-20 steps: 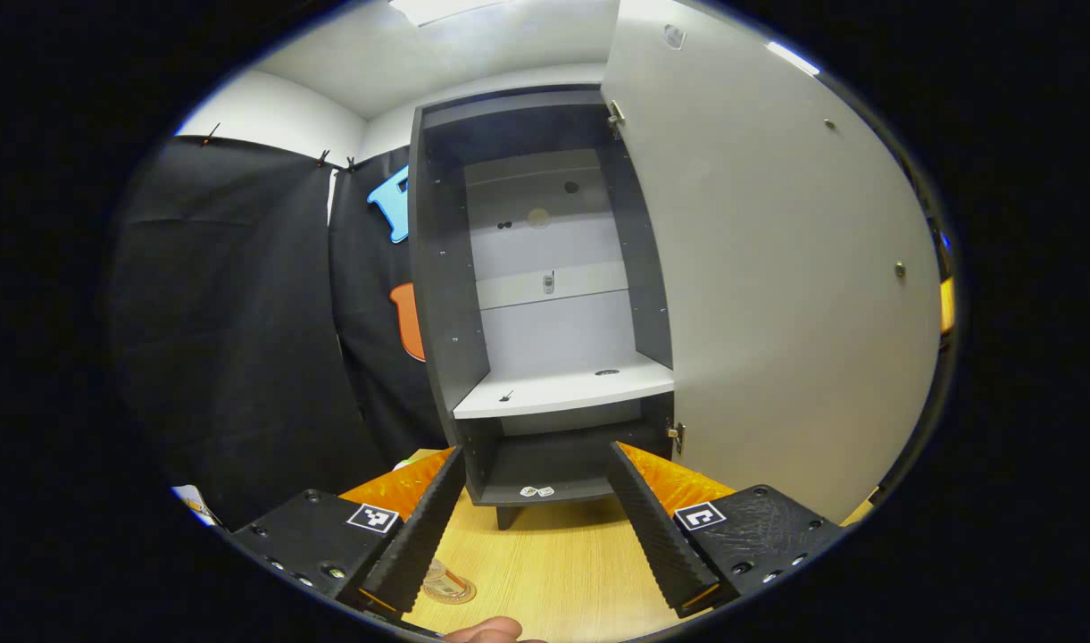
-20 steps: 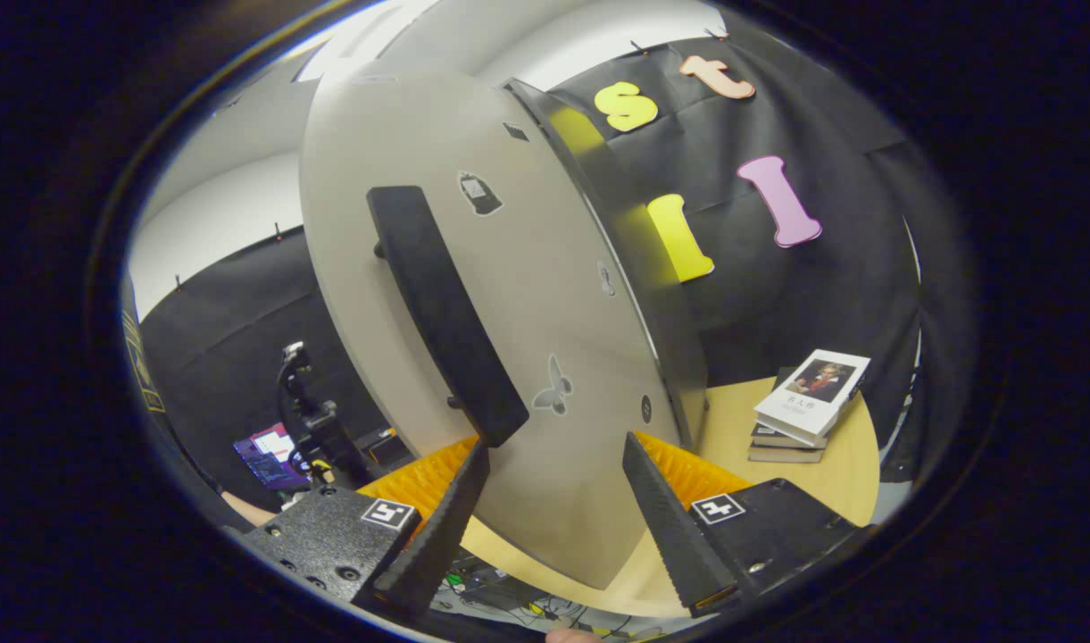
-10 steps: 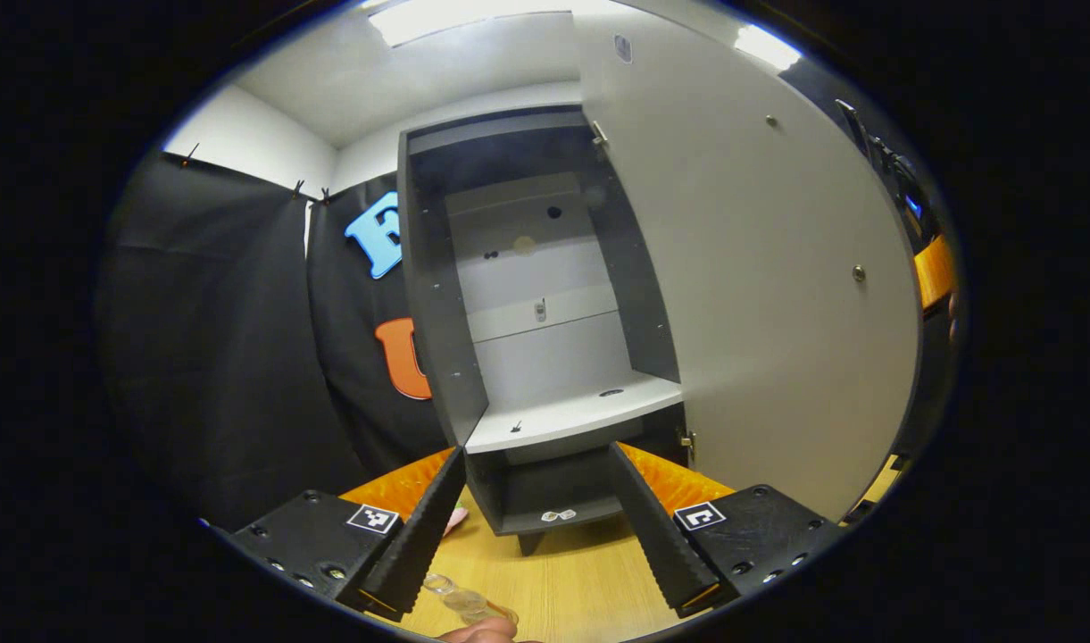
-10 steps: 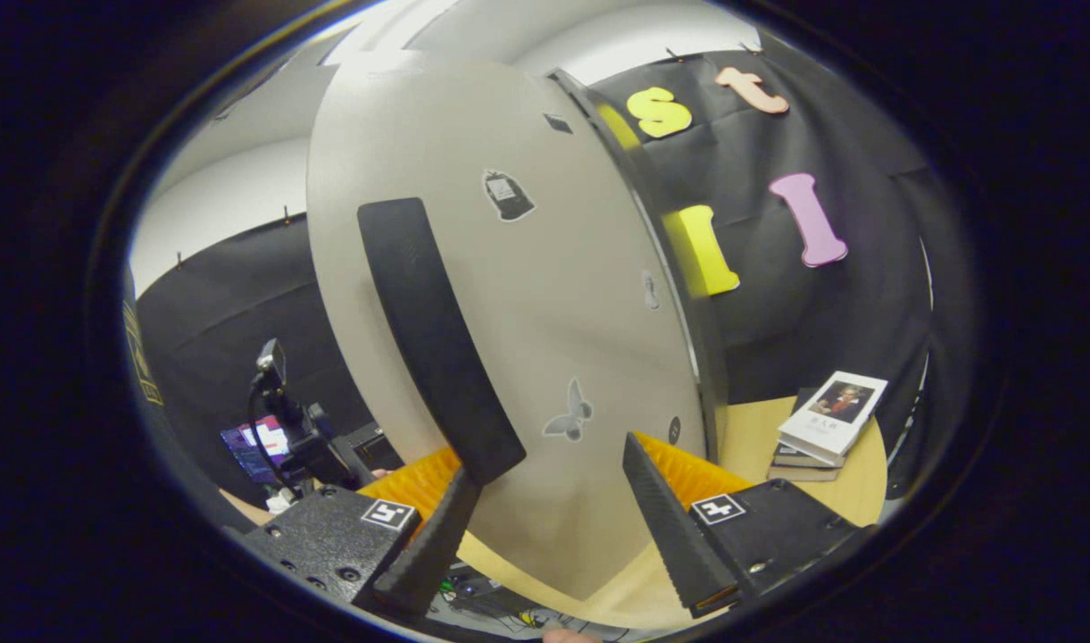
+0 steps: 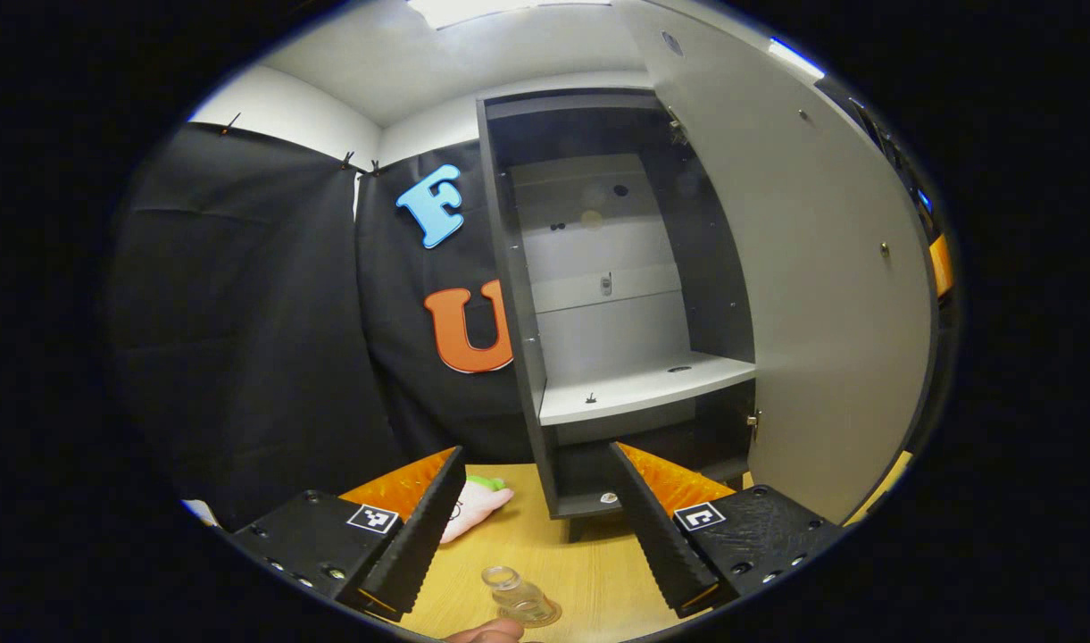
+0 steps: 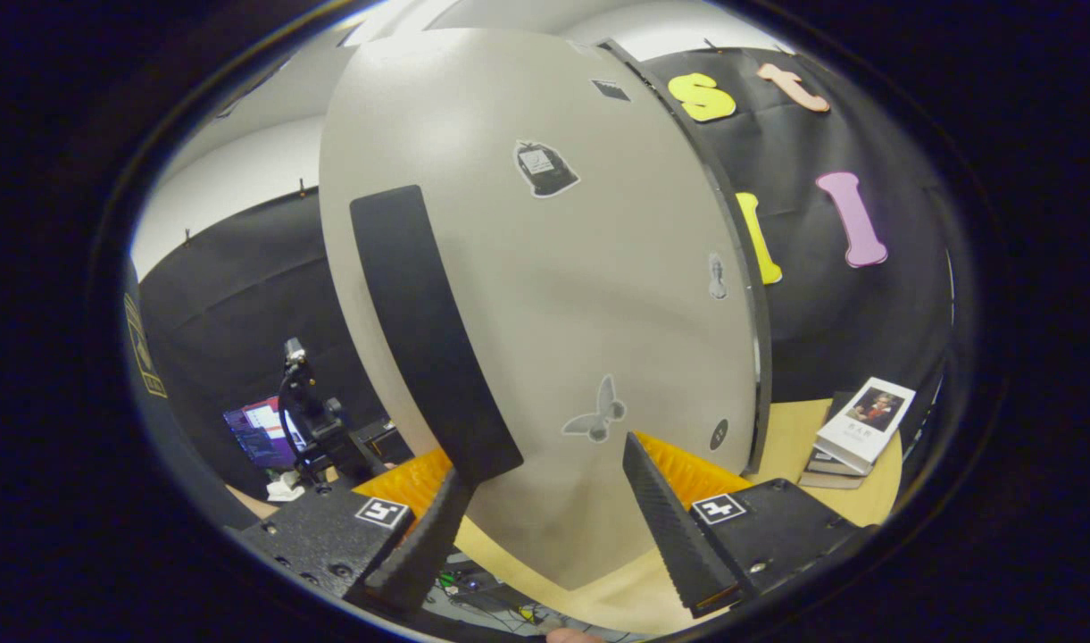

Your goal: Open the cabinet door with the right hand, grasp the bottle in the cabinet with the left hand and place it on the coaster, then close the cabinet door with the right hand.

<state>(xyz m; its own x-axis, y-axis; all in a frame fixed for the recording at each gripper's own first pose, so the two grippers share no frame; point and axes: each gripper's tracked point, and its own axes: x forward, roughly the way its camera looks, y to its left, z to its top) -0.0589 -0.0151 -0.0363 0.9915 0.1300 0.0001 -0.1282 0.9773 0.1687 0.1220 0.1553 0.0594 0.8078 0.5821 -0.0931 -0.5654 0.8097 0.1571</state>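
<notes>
Your right gripper stands with its fingers apart, the long black door handle just above the left one, placed to push the pale grey cabinet door shut. Your left gripper is spread and empty too. Beyond it, the small clear glass bottle stands at the near edge of the wooden table (on what looks like the coaster, hard to tell). The dark cabinet gapes open, so closing remains.
</notes>
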